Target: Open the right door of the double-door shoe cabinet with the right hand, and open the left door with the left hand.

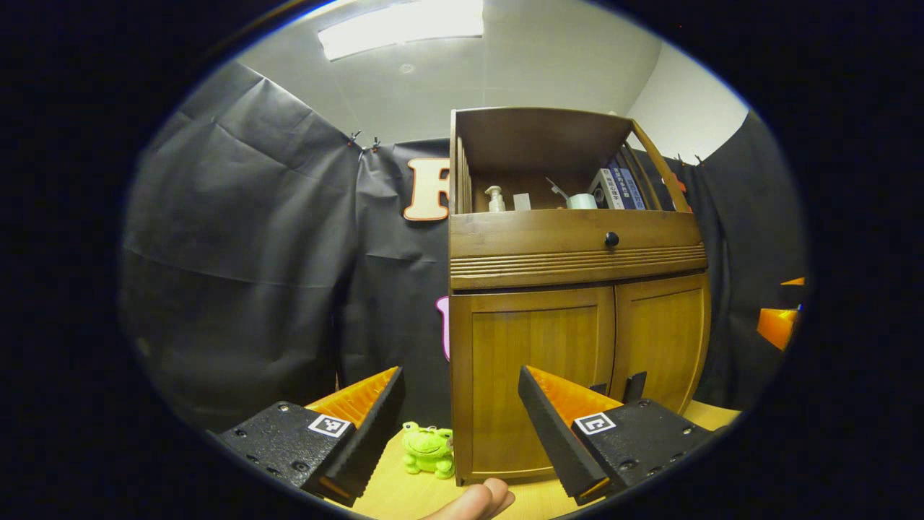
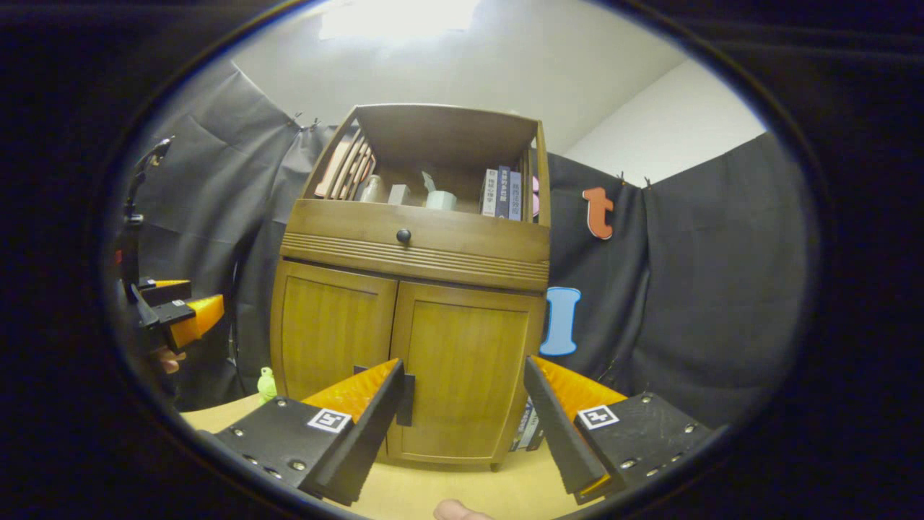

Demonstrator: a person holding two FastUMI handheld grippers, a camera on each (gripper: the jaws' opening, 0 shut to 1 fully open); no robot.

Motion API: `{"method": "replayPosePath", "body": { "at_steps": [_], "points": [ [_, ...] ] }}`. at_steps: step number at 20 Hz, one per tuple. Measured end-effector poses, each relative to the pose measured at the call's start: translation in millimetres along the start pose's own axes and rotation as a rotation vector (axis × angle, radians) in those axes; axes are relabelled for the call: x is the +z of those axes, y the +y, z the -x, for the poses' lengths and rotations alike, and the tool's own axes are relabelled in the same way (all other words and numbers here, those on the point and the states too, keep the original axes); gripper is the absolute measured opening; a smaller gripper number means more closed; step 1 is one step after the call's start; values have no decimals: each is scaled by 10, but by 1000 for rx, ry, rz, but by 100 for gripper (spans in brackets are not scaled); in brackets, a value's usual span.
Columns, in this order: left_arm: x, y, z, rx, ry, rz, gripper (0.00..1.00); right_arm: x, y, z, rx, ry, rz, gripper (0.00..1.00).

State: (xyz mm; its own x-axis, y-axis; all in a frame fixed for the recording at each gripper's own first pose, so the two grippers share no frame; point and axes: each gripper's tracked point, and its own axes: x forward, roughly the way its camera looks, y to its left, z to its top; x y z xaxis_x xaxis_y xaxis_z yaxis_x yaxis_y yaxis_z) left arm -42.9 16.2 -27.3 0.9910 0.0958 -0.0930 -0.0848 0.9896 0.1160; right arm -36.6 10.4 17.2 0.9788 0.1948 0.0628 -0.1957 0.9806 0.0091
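On the pale wooden worktop [image 1: 404, 498] the double-door shoe cabinet [image 1: 570, 289] is seen standing upright against the black cloth wall, with both lower doors closed. In the left gripper view the left door [image 1: 534, 375] and the right door [image 1: 660, 339] are met edge to edge at the middle, and two dark handles [image 1: 634, 386] are set low beside that seam. Above the doors a drawer with a round dark knob [image 1: 611, 239] is fitted, and above it an open shelf is stocked with a pump bottle [image 1: 495, 200], a roll of tape [image 1: 582, 201] and several books [image 1: 621, 189]. A small green frog toy [image 1: 429, 449] is placed on the worktop just beside the cabinet's left lower corner.

The left claw [image 1: 462, 404] is held wide and empty in front of the left door, apart from it. A fingertip is visible at the bottom edge of that view.

In the right gripper view the right claw [image 2: 462, 397] is likewise spread wide, with nothing held, and is pointed at the right door [image 2: 465, 375]; one dark handle [image 2: 406, 399] is seen just beside its left finger, though contact cannot be told. The left claw is seen farther off at the left edge of that view [image 2: 177, 310], well apart from the cabinet, its fingers parted. Some books are propped at the cabinet's right foot [image 2: 530, 430].
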Motion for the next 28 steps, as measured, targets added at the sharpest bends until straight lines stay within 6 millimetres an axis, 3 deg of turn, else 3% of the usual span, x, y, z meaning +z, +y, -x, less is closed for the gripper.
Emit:
{"method": "replayPosePath", "body": {
  "at_steps": [2,6,10,13,18,23,28],
  "points": [
    [-1,24,119,5,15,4,96,-83,-52,101,-5,1,1,99],
    [-32,-23,310,-36,52,4,96,-354,146,246,36,66,-18,96],
    [-122,-60,377,-84,92,35,98,-503,338,161,52,101,-10,96],
    [-151,16,337,-89,96,29,97,-683,525,-113,69,131,-16,98],
    [-37,79,160,-47,8,-21,96,-1269,782,-752,98,215,-76,97],
    [-257,-302,-45,-122,49,51,97,-1637,843,-1434,97,242,-84,97],
    [-380,-369,-136,-133,62,34,97,-1848,1024,-1813,111,263,-102,99]
  ]
}}
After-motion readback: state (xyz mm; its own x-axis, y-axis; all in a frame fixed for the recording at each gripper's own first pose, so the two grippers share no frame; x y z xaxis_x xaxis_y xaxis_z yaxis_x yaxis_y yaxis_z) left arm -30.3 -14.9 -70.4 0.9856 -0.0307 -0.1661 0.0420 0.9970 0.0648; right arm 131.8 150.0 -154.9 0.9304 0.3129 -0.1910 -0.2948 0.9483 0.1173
